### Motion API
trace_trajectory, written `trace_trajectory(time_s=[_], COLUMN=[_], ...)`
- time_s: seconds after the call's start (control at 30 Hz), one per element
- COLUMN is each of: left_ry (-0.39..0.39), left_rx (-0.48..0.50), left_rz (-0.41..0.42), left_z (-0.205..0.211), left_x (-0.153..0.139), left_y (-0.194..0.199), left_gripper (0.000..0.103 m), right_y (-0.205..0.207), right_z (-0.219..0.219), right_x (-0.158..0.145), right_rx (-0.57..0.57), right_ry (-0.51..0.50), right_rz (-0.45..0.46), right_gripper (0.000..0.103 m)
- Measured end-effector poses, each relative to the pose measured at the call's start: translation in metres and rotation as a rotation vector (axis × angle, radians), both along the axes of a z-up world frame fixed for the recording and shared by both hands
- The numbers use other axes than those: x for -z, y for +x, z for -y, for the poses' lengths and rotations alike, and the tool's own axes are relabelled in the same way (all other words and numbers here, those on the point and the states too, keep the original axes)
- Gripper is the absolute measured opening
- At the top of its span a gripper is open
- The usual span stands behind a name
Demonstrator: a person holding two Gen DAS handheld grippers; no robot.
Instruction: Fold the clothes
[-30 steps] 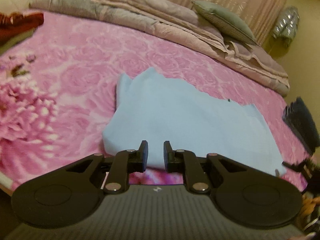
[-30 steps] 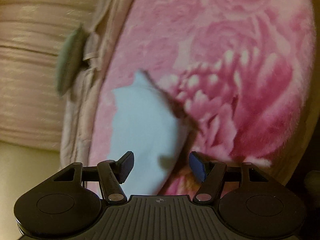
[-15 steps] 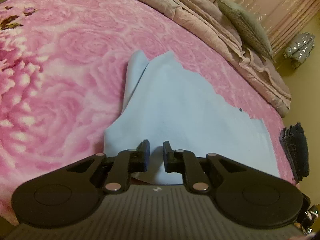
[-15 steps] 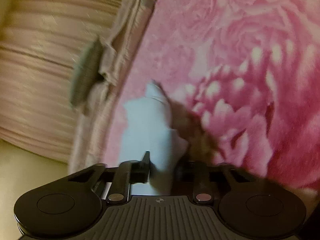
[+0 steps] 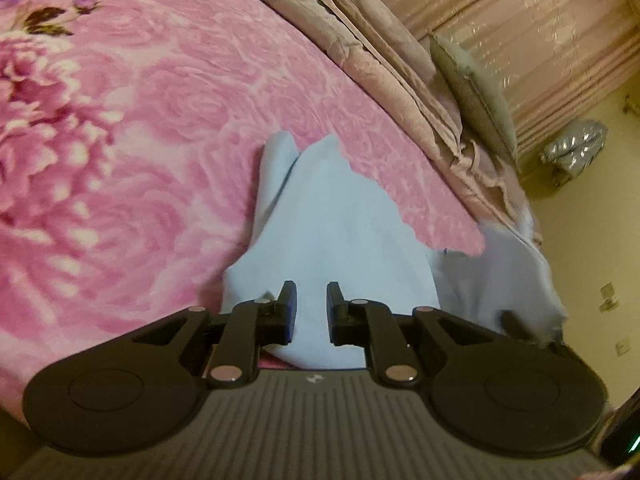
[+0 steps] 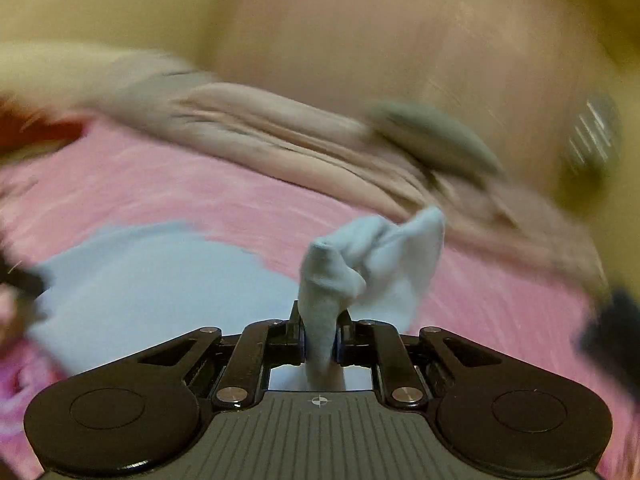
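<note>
Right hand-held gripper [image 6: 320, 344]: its jaws are closing, with a bunched fold of the light-blue garment [image 6: 160, 280] pinched between the pads and standing up above the fingertips. Left hand-held gripper [image 5: 308, 308]: jaws narrowly parted above the near end of the same garment [image 5: 332, 232]; whether the pads grip the cloth cannot be told. The garment lies on the bed's pink rose-patterned blanket [image 5: 160, 100], its two pointed ends toward the far side and its right part lifted and blurred. Far right: a folded beige quilt [image 5: 380, 60] bearing a grey-green cushion [image 5: 476, 92], with pleated curtains [image 5: 540, 20] behind. The right wrist view is motion-blurred.
</note>
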State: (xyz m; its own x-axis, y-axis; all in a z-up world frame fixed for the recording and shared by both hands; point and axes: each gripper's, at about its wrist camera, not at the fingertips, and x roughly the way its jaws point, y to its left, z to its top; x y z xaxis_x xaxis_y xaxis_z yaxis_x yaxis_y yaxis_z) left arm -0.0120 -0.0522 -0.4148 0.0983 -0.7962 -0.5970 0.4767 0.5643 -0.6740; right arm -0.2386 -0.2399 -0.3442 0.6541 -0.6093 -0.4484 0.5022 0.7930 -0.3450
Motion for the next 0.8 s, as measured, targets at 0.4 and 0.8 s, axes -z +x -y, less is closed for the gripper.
trace_trajectory(time_s=[0.4,0.8], left_ry=[-0.039,-0.06], left_rx=[0.009,0.115], left_rz=[-0.066,-0.16], left_z=[-0.016,0.056], left_x=[0.003,0.021], left_y=[0.004,0.025], left_gripper=[0.012,0.03], right_y=[0.024,-0.076], right_z=[-0.057,0.11], right_x=[0.051,0.02], right_rx=[-0.296,0.26], right_ry=[0.028,0.903], right_rz=[-0.229,0.243], right_gripper=[0.092,0.067])
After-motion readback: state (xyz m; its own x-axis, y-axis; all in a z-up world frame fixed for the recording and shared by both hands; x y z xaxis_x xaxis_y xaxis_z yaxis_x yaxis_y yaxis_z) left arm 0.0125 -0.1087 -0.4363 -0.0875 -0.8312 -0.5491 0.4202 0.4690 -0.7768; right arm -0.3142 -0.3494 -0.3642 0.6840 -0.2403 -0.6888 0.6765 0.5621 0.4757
